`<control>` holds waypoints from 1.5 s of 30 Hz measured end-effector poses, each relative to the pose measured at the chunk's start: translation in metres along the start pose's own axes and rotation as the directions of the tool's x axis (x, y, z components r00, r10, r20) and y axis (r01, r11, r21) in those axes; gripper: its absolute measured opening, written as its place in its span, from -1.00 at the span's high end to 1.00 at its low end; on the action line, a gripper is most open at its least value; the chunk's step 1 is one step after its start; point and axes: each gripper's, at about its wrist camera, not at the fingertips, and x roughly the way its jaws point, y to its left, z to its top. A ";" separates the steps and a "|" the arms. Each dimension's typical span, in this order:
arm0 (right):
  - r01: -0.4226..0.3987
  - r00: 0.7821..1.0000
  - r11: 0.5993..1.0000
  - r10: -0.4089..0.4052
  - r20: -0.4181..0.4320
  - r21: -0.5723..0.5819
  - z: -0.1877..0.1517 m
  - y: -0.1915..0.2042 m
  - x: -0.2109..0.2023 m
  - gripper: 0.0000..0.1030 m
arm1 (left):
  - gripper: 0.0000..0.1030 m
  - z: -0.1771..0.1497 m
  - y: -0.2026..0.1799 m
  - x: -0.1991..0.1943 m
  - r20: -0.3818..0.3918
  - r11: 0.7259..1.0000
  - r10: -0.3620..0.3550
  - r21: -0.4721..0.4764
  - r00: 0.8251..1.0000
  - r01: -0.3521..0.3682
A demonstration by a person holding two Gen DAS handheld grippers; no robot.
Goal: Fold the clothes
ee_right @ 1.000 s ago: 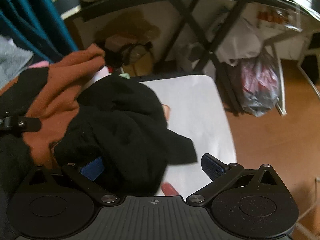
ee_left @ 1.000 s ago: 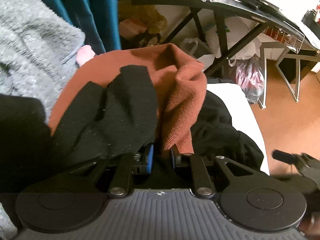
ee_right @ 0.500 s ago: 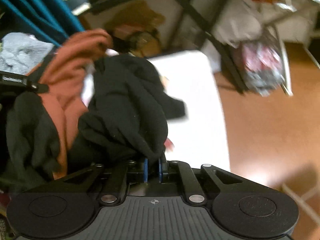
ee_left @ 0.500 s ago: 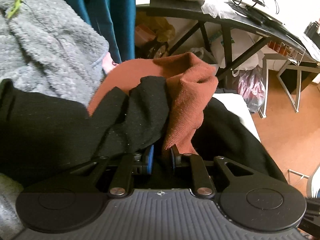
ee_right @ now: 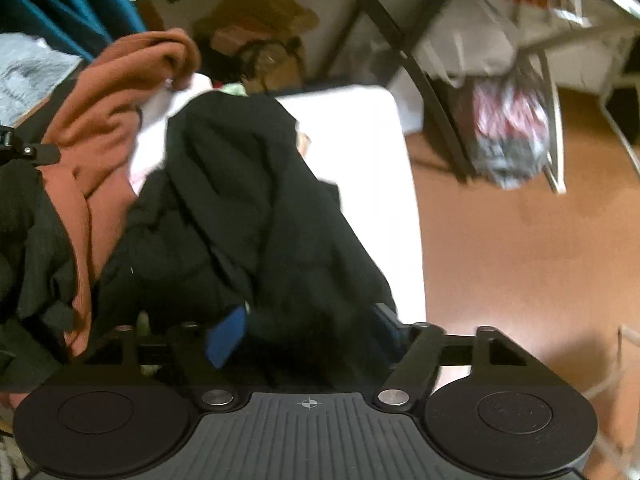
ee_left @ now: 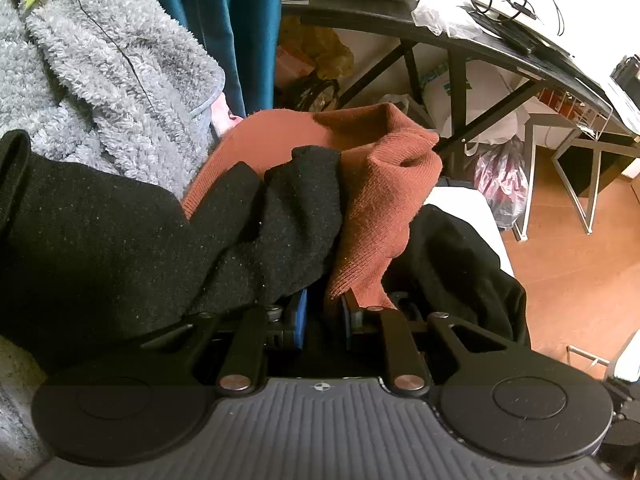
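Writing is nowhere legible; left gripper (ee_left: 323, 312) pinches rust-and-black knit (ee_left: 380, 216), right gripper (ee_right: 308, 320) spread around black garment (ee_right: 248, 208).

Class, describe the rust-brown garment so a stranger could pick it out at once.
Start at the white surface heaped with clothes. The rust-brown knit rises between dark garments, pinched by the left gripper. It is the only warm-coloured, ribbed piece there.

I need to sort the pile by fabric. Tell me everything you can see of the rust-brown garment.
The rust-brown garment is a fine ribbed knit, soft and bunched into a peaked hump with deep folds. A hem edge hangs down into the left claw, whose fingers are closed on it. A black knit piece drapes over its left side; a black garment lies against its right. From the right wrist it rises at the left, beside the same black garment.
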 end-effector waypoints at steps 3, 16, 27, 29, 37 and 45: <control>0.007 1.000 0.999 -0.007 0.001 -0.051 0.010 0.008 0.016 -0.41 | 0.61 -0.002 0.001 0.002 0.000 1.000 -0.002 -0.008 1.000 0.002; -0.053 0.990 0.998 0.058 -0.132 0.038 0.027 0.003 0.088 0.56 | 0.60 -0.004 -0.001 0.004 0.002 1.000 0.002 0.000 1.000 -0.002; -0.099 0.993 0.994 0.101 -0.054 0.049 0.005 -0.007 0.031 0.70 | 0.60 -0.006 -0.005 0.004 0.007 1.000 0.015 0.022 1.000 -0.015; -0.101 0.993 0.993 0.104 -0.051 0.053 0.005 -0.007 0.028 0.70 | 0.60 -0.006 -0.006 0.005 0.005 0.999 0.021 0.025 1.000 -0.021; -0.105 0.993 0.992 0.108 -0.048 0.071 0.008 -0.004 0.026 0.70 | 0.60 -0.007 -0.009 0.005 0.008 0.999 0.034 0.039 0.999 -0.034; -0.107 0.994 0.989 0.110 -0.026 0.101 0.009 -0.011 0.016 0.70 | 0.59 -0.010 -0.007 -0.002 0.014 1.000 0.020 0.021 1.000 -0.020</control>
